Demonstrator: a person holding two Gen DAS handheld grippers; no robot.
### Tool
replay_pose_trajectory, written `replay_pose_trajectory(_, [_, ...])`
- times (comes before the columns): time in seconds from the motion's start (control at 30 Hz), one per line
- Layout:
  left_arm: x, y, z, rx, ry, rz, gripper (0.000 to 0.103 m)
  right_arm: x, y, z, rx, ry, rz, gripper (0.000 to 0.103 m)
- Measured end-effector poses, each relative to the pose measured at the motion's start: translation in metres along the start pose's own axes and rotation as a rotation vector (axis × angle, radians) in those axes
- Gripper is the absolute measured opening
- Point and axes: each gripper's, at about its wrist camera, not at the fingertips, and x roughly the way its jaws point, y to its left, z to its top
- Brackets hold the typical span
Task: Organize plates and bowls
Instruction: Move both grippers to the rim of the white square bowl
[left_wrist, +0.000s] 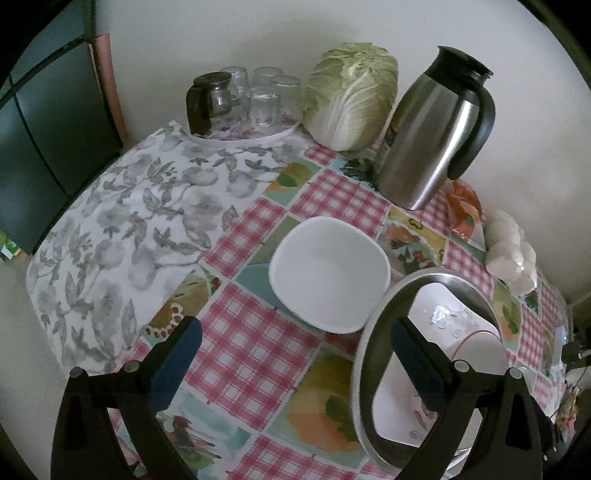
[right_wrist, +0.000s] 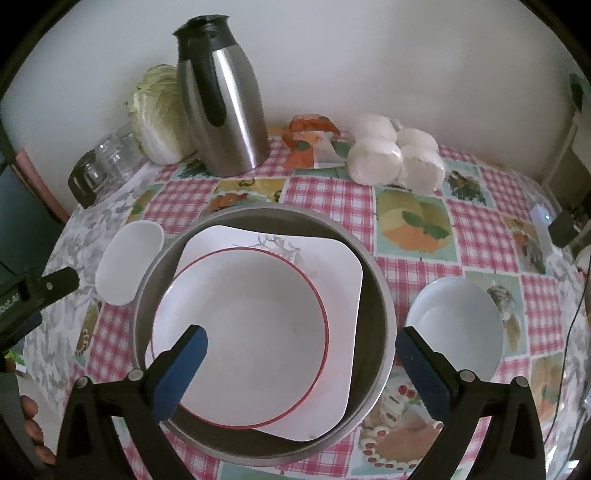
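**Plates stacked in the metal basin, two bowls beside it**

The metal basin (right_wrist: 373, 280) sits on the checked tablecloth (right_wrist: 325, 192) and serves as the landmark. Inside it lies a square white plate (right_wrist: 332, 266), tilted, one corner pointing toward the wall behind the basin and its lower edge resting toward the near wall. On top of that plate lies a round red-rimmed plate (right_wrist: 251, 325), shifted toward the basin's left side.

Just left of the basin, almost touching its rim, lies a small white squarish bowl (right_wrist: 125, 262), mouth up, its long axis running from near-left to far-right. Right of the basin, slightly apart from it, stands a round white bowl (right_wrist: 454, 325), also mouth up.

Behind the basin stand a steel thermos jug (right_wrist: 225, 110), a cabbage (right_wrist: 159, 110) and wrapped white rolls (right_wrist: 395, 158).

The right gripper (right_wrist: 299, 354) hovers over the basin, jaws spread wide and empty. The left gripper (left_wrist: 295, 347) is likewise released, gripping nothing, its fingers straddling the basin's left rim.
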Motion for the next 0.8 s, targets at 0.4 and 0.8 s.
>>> replay_pose_trajectory(0.4, [0.009, 0.003, 0.006, 0.044, 0.001, -0.018, 0.102, -0.012, 0.004, 0.003, 0.033, -0.080, -0.007, 0.103])
replay_pose_trajectory(0.8, [0.023, 0.016, 0.016, 0.028, 0.026, -0.028, 0.102, -0.013, 0.006, 0.013, 0.130, -0.108, 0.069, 0.103])
